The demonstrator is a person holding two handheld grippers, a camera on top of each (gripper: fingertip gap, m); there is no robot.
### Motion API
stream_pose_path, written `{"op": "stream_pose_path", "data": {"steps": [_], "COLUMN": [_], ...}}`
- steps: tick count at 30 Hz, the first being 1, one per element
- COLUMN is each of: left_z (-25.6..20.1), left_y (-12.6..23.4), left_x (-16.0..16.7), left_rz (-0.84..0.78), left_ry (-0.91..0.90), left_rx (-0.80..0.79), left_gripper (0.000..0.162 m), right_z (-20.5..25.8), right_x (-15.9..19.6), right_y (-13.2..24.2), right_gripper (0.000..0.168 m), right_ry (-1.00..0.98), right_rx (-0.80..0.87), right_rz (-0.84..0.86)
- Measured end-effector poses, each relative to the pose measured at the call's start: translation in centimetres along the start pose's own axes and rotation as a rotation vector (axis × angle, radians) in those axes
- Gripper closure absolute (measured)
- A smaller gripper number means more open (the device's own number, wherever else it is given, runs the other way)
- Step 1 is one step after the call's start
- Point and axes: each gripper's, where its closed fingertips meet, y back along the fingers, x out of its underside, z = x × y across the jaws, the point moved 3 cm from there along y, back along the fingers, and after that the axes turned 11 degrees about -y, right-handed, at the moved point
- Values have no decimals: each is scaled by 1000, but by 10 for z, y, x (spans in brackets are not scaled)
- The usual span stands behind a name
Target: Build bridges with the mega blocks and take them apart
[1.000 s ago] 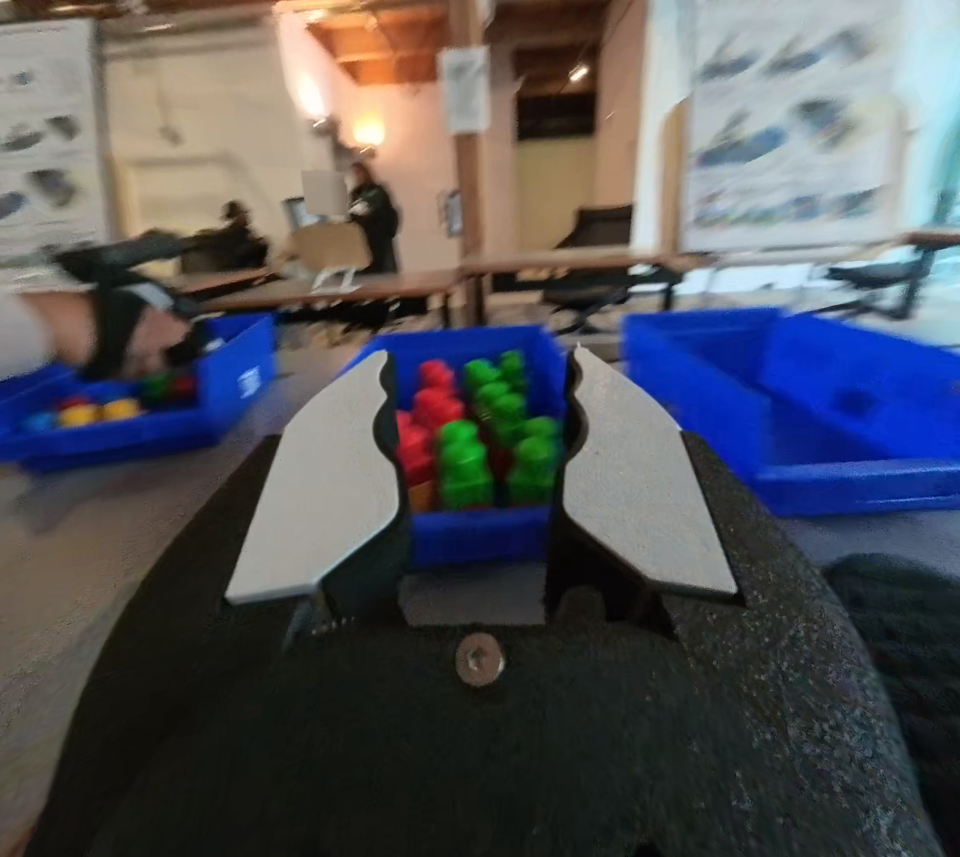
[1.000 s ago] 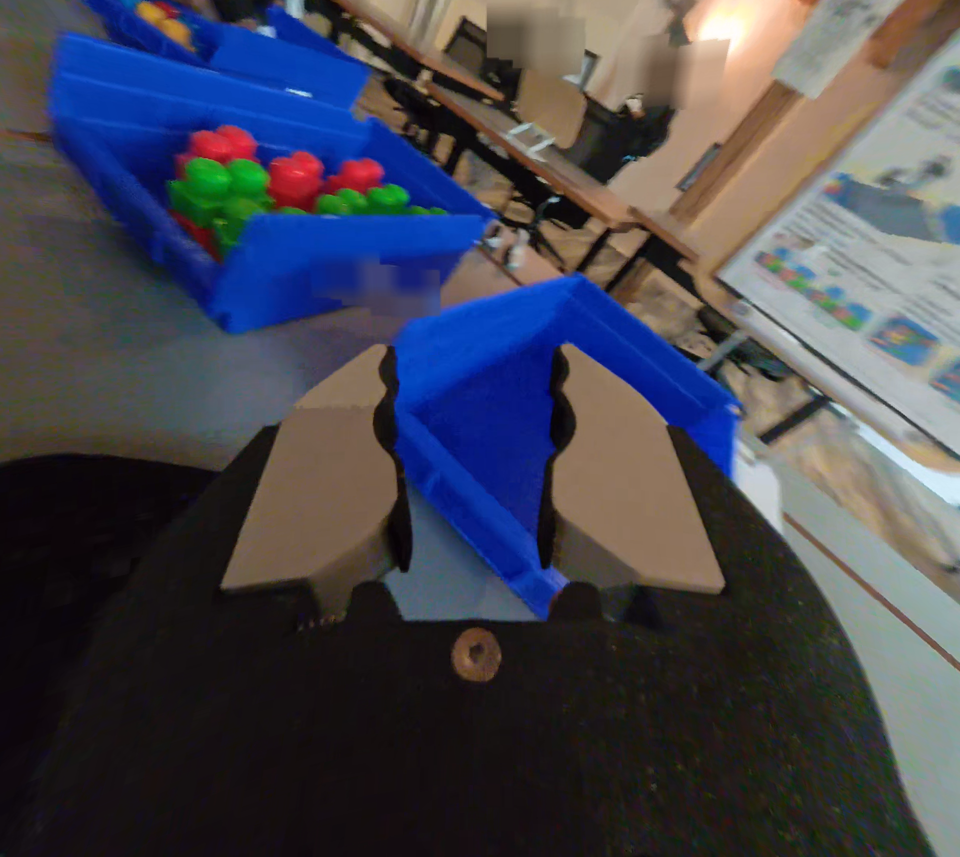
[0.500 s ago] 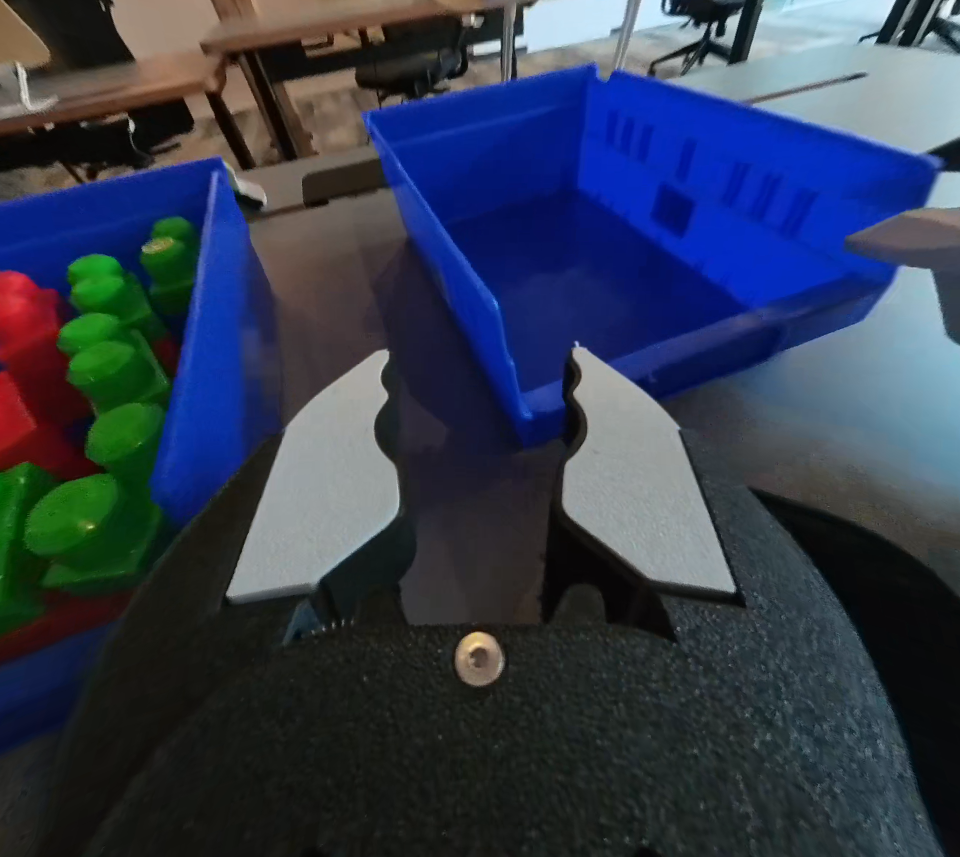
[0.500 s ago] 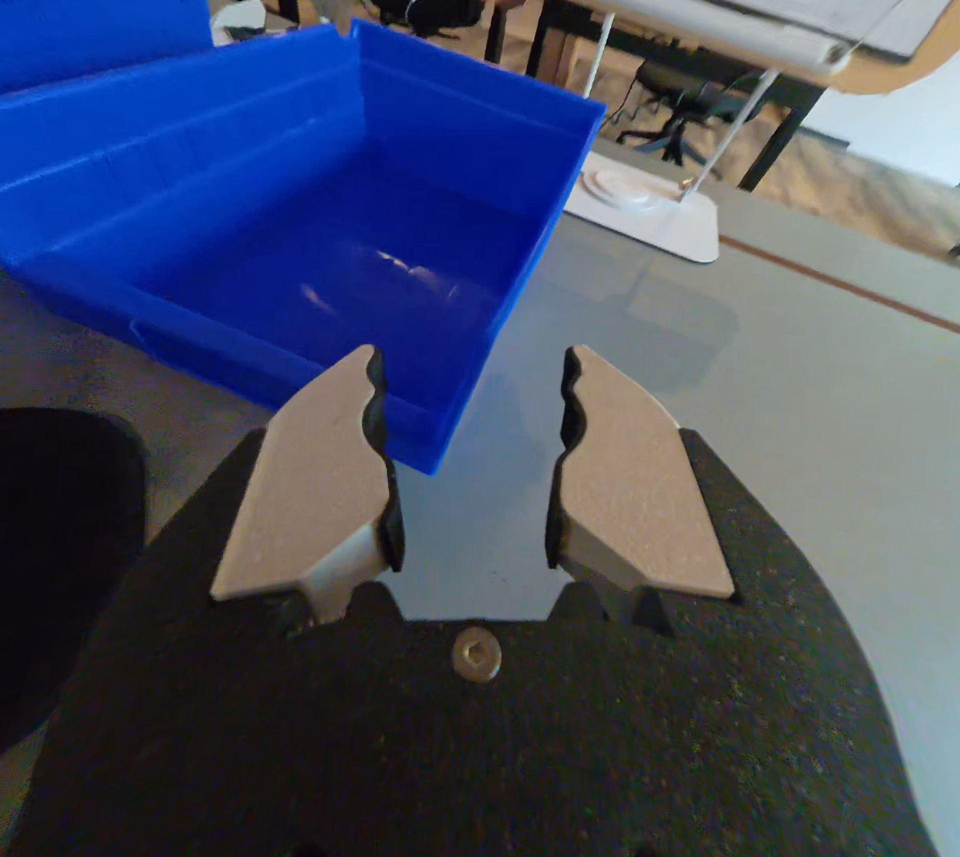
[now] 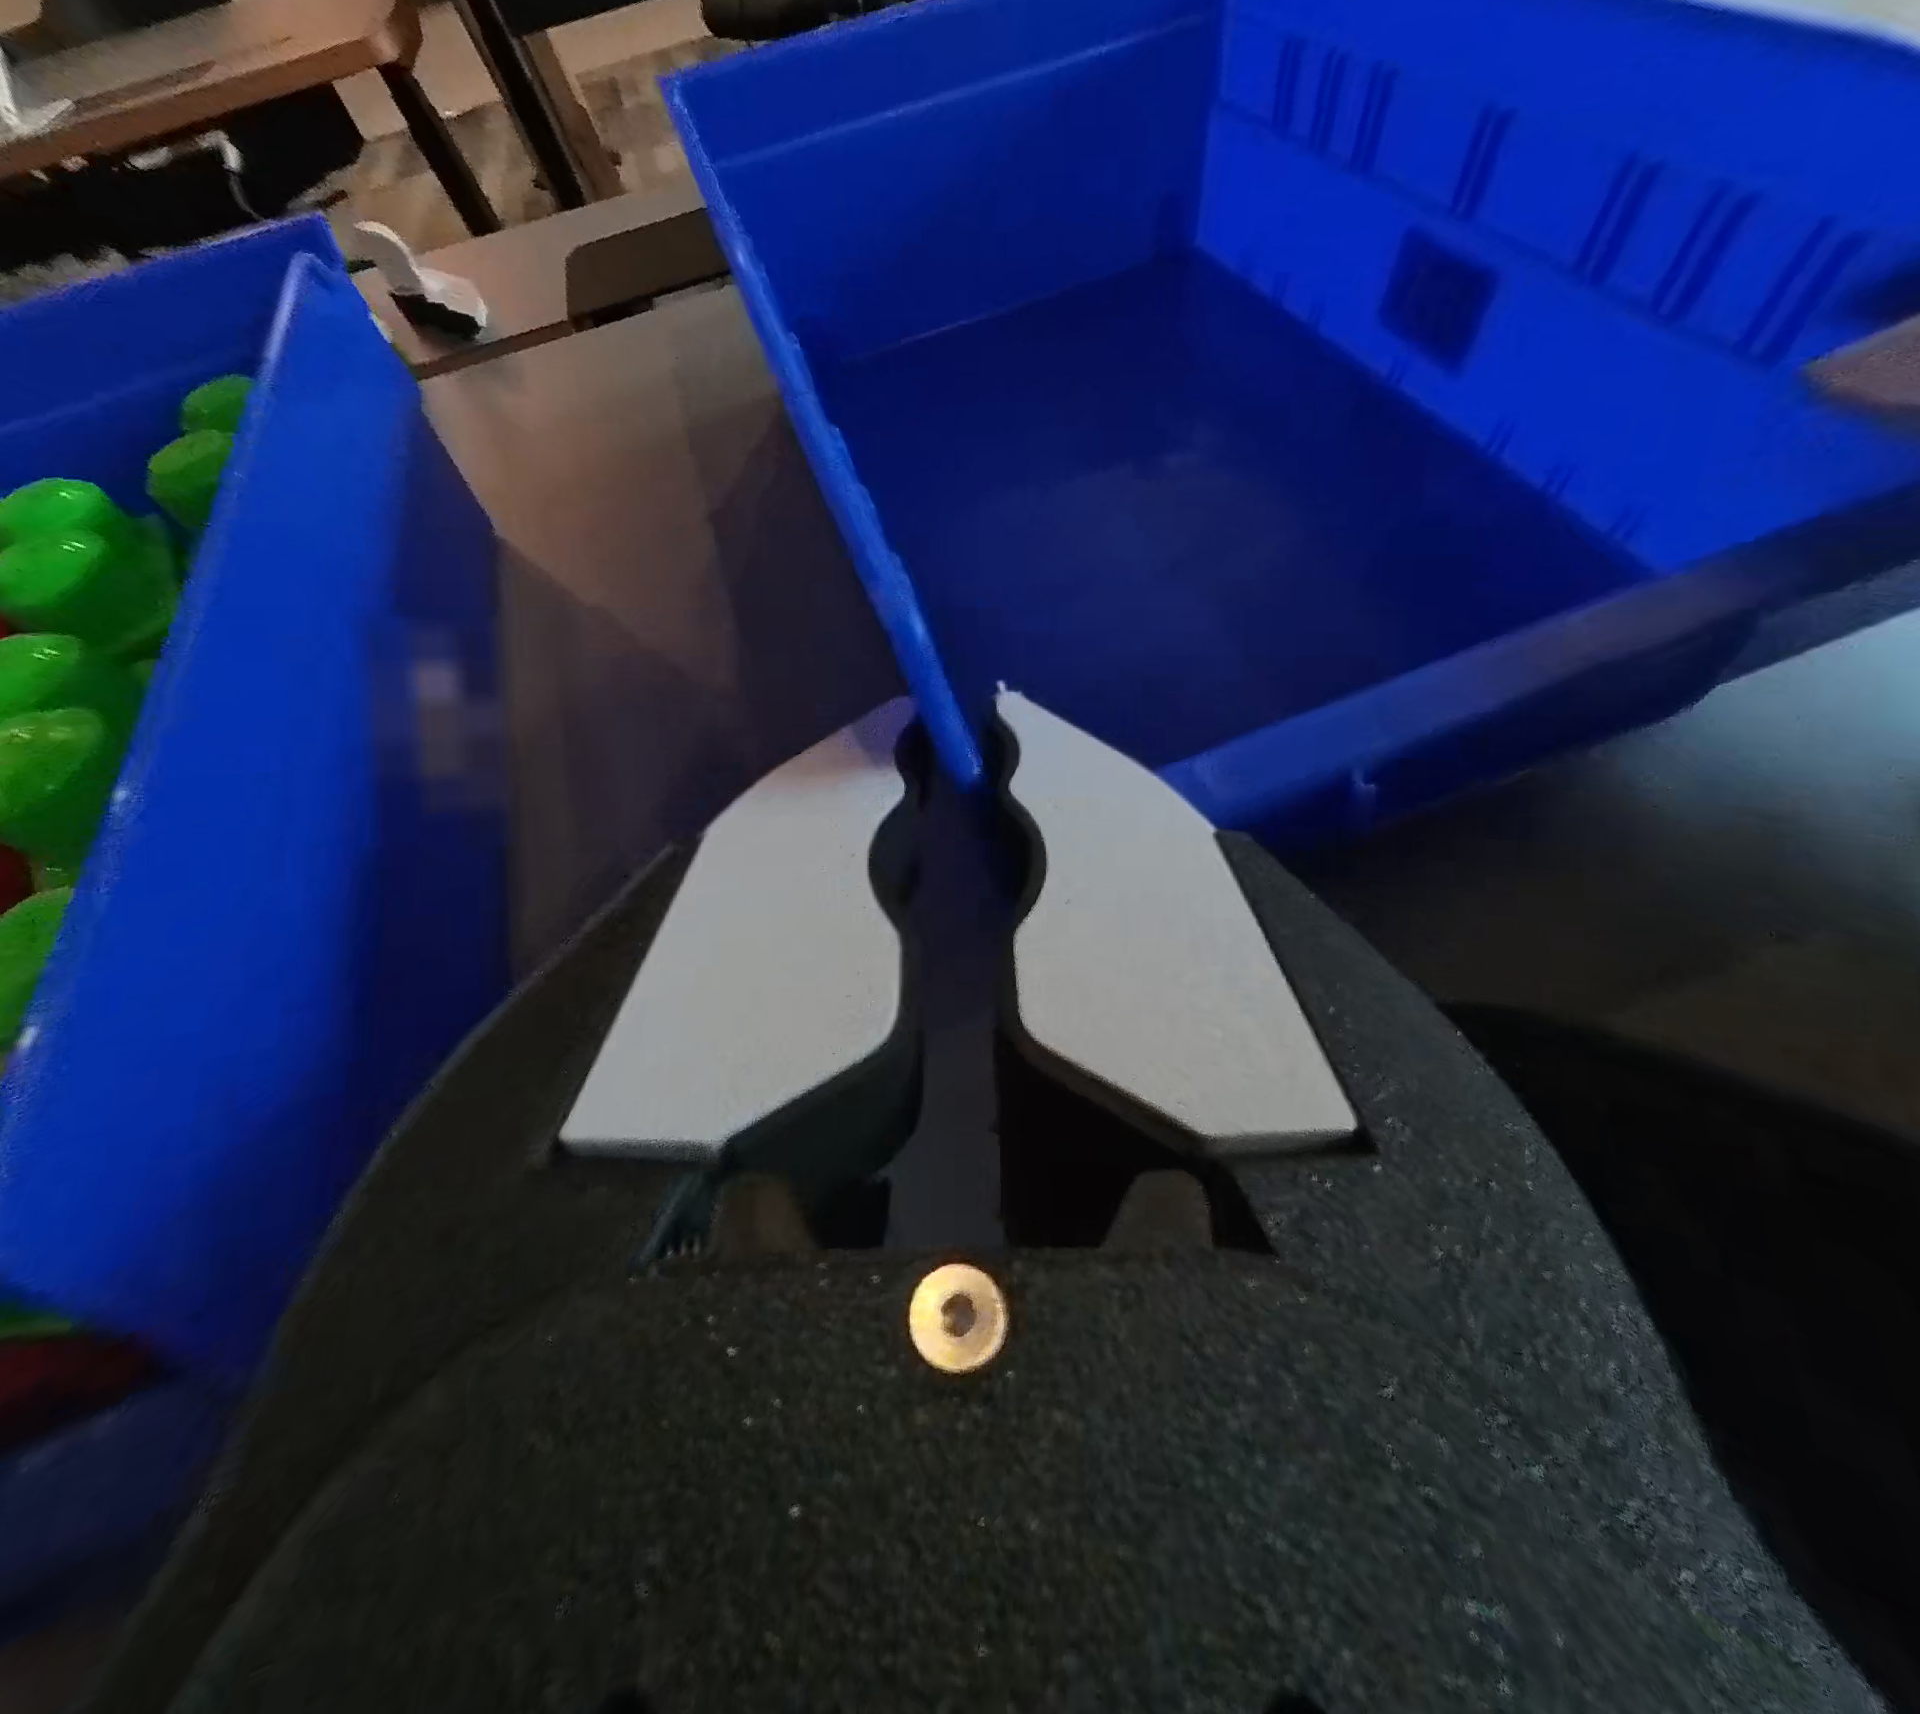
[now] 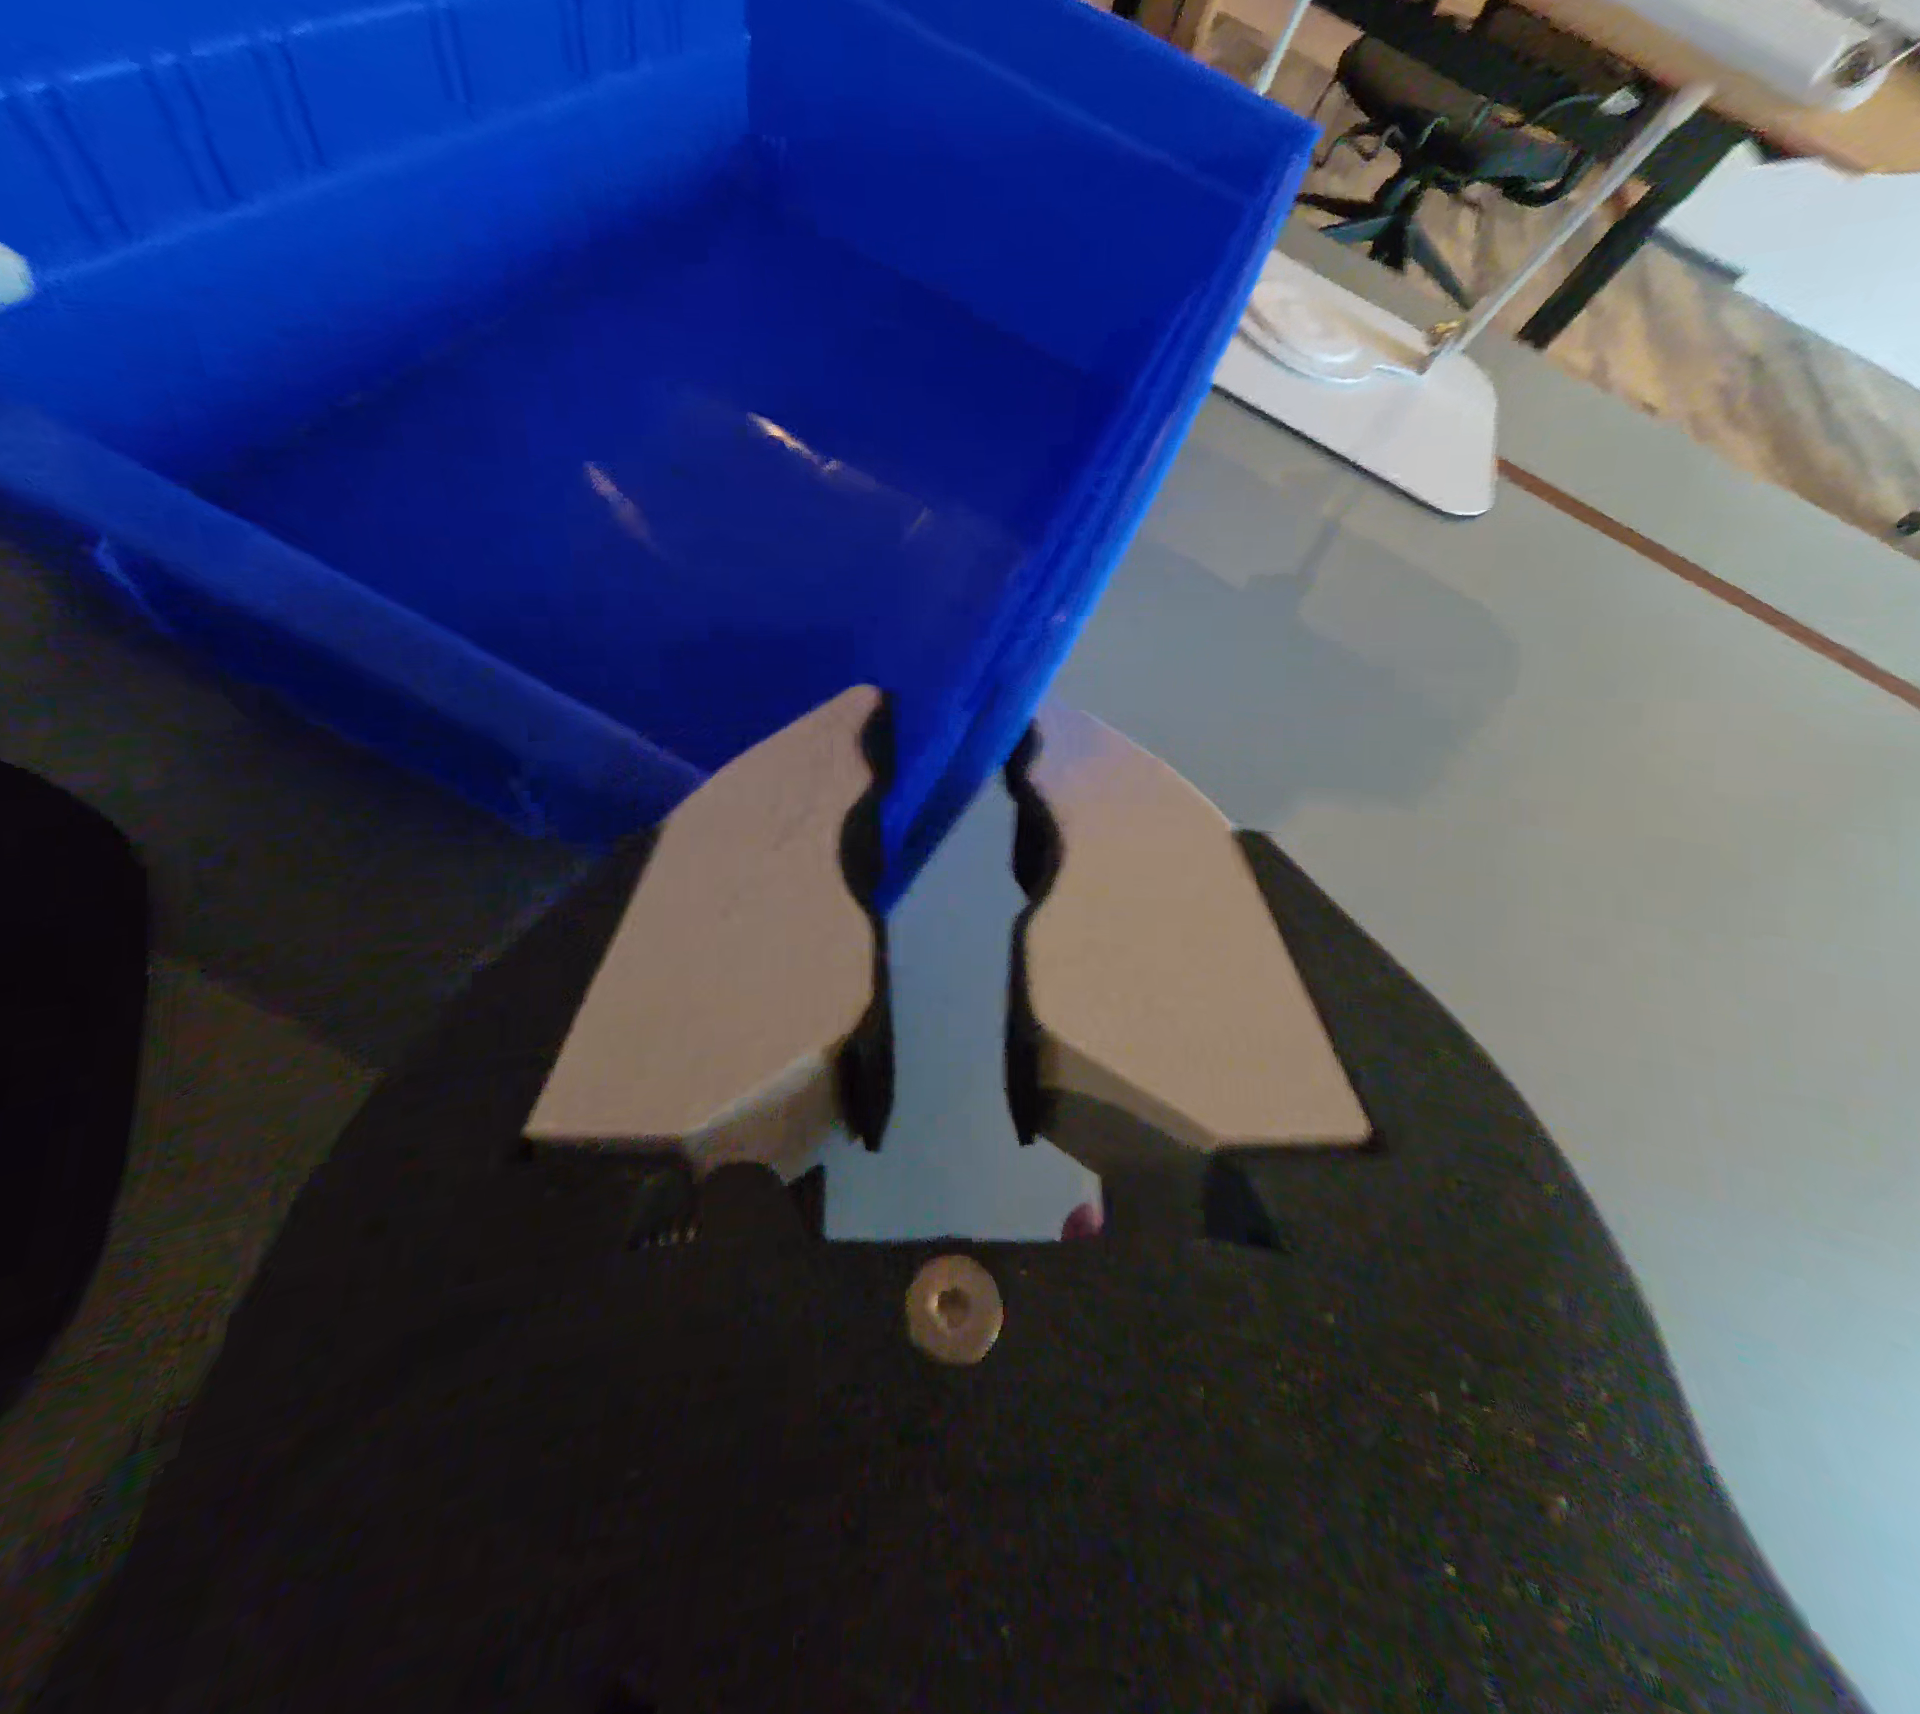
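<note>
a: what is the left gripper [image 5: 954, 755] doing?

b: its jaws are drawn close together on the near end of one side wall of the empty blue bin [image 5: 1226, 459]. the thin wall edge runs straight into the narrow gap between the pads, so it looks clamped there.

a: and the right gripper [image 6: 956, 781]?

b: it sits at the opposite side wall of the same bin [image 6: 623, 438], again at the near corner. the wall edge lies between the two fingers and touches the inner one; a slim gap shows beside the outer finger, so i cannot tell whether it truly pinches or only straddles the wall.

a: where are the mega blocks [image 5: 62, 584]?

b: in a second blue bin [image 5: 281, 729], just beside the empty one on the left gripper's side. green studded blocks fill most of what shows, with a bit of red low at the picture's edge. neither gripper touches them.

a: does one gripper show in the other's view?

b: yes, a grey finger tip [image 5: 1870, 376] pokes in at the far right edge of the left wrist view, at the bin's other wall.

a: what do the bins stand on?

b: a smooth grey table [image 6: 1455, 833]. a white flat stand base [image 6: 1371, 407] rests on it beyond the empty bin, with other tables and dark office chairs farther back.
</note>
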Motion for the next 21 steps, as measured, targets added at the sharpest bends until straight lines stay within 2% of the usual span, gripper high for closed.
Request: {"op": "stream_pose_path", "data": {"steps": [3,11,21], "left_z": [0,-14,-89], "left_y": [2,18,15], "left_x": [-2,-35,-98], "left_rz": [13,-55,-157], "left_ry": [-83,-107,-120], "left_rx": [-49,-103,-92], "left_gripper": [154,155,154], "right_z": [-1,-20,-105], "right_x": [0,-8,-18], "right_y": [0,19,73], "right_gripper": [154,156,156], "right_ry": [10,-44,11], "right_rx": [-8,-51,-9], "right_rz": [-9,-44,-98]}}
